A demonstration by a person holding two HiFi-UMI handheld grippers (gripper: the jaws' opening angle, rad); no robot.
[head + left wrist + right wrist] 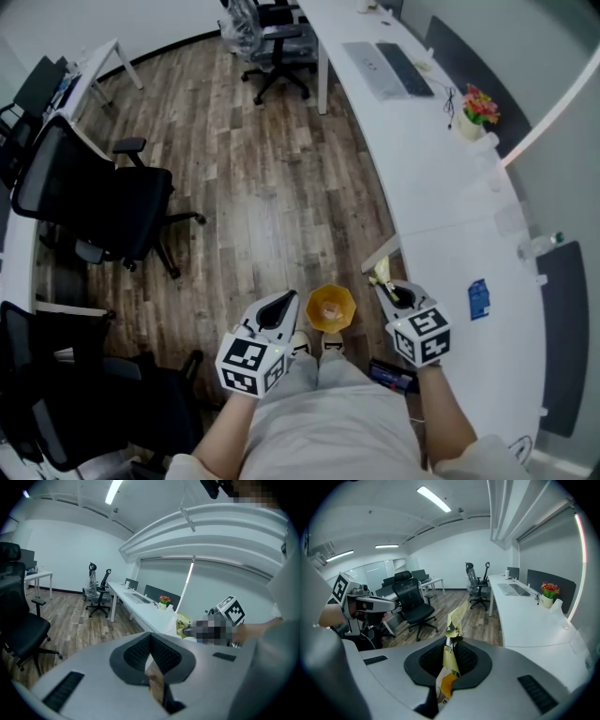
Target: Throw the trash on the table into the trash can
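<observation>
My right gripper [385, 287] [451, 642] is shut on a crumpled yellow wrapper [379, 273] [455, 619], whose twisted end sticks up past the jaws. It hangs at the edge of the long white table [441, 202]. A small yellow trash can [330, 307] stands on the wooden floor by the person's feet, between the two grippers. My left gripper [285, 301] [150, 637] is just left of the can, its jaws together with nothing between them. In the left gripper view the wrapper [182, 620] shows across from me.
Black office chairs [103, 202] stand on the left. The table carries a keyboard [404, 68], a flower pot [479, 107] and a blue card [478, 298]. Another chair [274, 47] sits at the far end of the floor.
</observation>
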